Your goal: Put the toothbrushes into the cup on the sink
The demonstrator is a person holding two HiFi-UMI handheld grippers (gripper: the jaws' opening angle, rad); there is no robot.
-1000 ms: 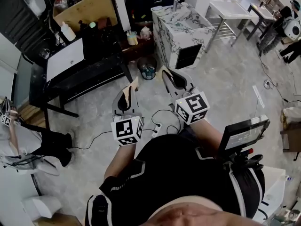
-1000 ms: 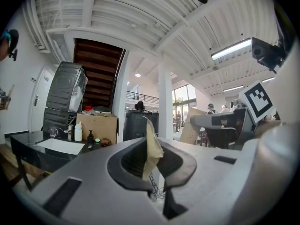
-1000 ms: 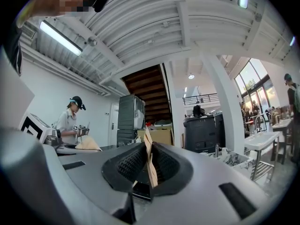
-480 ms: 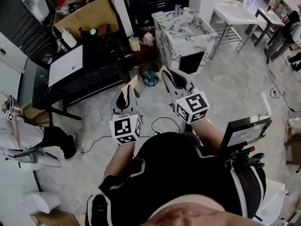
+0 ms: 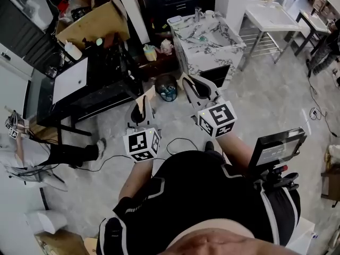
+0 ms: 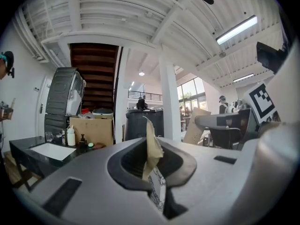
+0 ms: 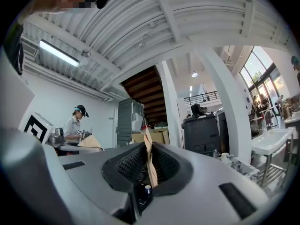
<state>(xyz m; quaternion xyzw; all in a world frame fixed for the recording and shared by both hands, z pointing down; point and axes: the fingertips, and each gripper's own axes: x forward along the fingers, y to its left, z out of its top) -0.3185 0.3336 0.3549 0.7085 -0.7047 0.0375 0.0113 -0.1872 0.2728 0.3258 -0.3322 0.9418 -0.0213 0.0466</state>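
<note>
I am reporting every position against the white-and-black marbled sink unit [image 5: 197, 57], which stands on a mottled grey floor [image 5: 265, 100].

- A long black desk [image 5: 106, 92] stands to the left of the unit in the head view.
- A white metal table [image 5: 271, 16] stands to the unit's right, with a gap between them.
- An open brown cardboard box [image 5: 93, 17] sits past the desk, further left of the unit.
- A round dark waste bin [image 5: 167, 86] stands on the floor just off the unit's near left corner.

The left gripper [image 5: 141, 106] is held in the air on the near side of the unit, well apart from it. Its jaws are together, clamped on a flat tan card strip [image 6: 152, 144] that stands upright between the pads.

The right gripper [image 5: 190, 85] is beside the left one and nearer the unit, but not touching it. Its jaws are also clamped, on a second tan card strip [image 7: 150, 165].

I cannot tell whether either strip is a wrapped toothbrush.

A small white cup [image 7: 225, 157] stands on top of the unit, well apart from both grippers.
</note>
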